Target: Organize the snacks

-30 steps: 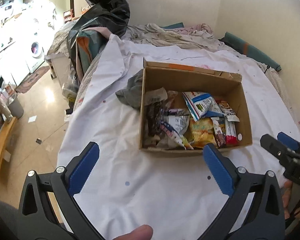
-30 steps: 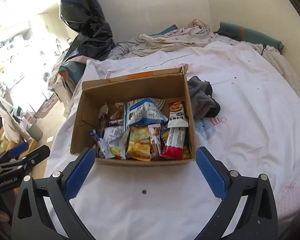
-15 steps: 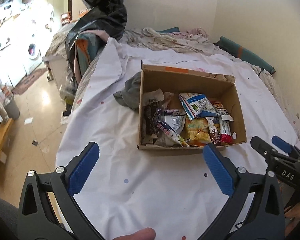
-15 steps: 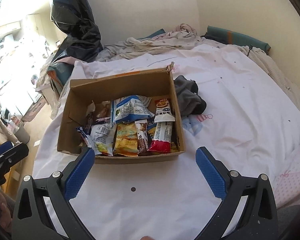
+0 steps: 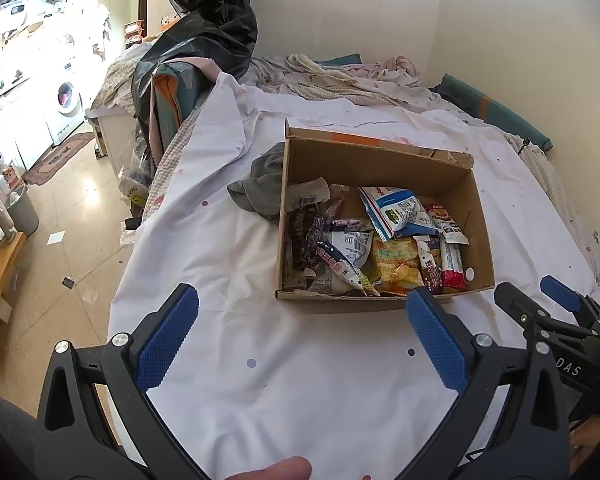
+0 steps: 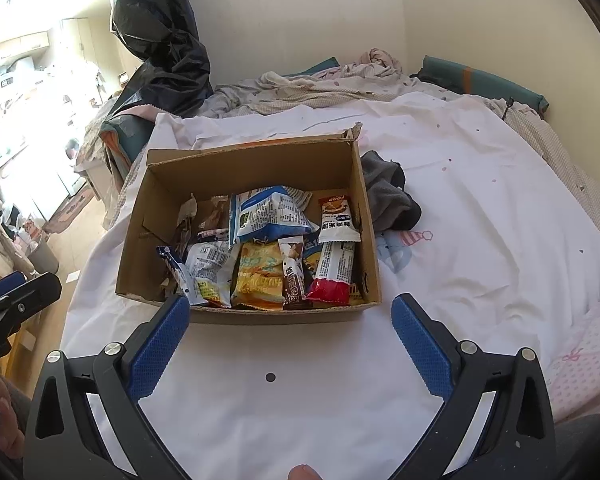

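My left tool [image 5: 300, 332] hangs with its pads spread wide and nothing between them; my right tool [image 6: 290, 334] is likewise spread and empty. Both hover over the white bedsheet [image 6: 480, 240], just short of the cardboard box [image 6: 256, 168]. Snack packets [image 6: 276, 256] lie heaped inside it. A grey cloth [image 6: 388, 196] touches the box's side.

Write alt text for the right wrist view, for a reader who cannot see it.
An open cardboard box of packaged snacks sits on a white bedsheet, just beyond the open, empty right tool. A dark grey cloth lies against the box's right side, and the left tool shows at the left edge.
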The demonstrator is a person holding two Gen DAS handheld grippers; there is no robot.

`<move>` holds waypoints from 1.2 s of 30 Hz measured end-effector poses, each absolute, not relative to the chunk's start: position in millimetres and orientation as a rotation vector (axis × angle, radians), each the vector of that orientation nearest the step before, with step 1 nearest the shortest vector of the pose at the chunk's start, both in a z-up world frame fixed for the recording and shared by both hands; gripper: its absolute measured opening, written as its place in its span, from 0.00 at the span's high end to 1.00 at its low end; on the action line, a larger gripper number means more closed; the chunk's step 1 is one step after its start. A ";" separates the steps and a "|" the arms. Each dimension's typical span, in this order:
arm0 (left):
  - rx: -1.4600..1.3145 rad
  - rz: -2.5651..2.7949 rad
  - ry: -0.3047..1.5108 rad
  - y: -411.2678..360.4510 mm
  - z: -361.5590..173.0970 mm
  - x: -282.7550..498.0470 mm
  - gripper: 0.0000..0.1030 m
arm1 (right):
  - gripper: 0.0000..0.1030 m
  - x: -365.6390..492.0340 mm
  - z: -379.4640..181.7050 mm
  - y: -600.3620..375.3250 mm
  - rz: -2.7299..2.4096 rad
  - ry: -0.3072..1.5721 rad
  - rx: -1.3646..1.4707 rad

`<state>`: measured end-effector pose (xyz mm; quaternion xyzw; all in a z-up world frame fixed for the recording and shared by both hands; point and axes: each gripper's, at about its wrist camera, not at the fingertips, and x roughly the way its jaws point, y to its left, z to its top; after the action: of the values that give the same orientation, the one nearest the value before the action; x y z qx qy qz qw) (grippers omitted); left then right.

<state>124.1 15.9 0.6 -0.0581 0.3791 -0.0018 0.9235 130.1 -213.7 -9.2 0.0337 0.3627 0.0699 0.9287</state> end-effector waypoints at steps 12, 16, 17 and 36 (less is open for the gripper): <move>-0.112 -0.014 0.790 12.6 -1.2 124.1 0.00 | 0.00 131.2 -8.9 -213.7 0.144 0.743 0.071; -0.113 -0.014 0.796 12.3 -3.8 124.9 0.00 | 0.00 131.0 -9.2 -213.0 0.144 0.743 0.070; -0.115 -0.014 0.796 12.7 -3.7 124.4 0.00 | 0.00 130.6 -8.9 -213.5 0.144 0.743 0.072; -0.117 -0.014 0.801 13.2 -4.9 124.3 0.00 | 0.00 131.0 -9.0 -213.8 0.143 0.742 0.072</move>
<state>124.3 13.2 -4.9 -0.0568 0.3897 -0.0069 0.9192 131.0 -213.8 -9.0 0.0352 0.3621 0.0697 0.9289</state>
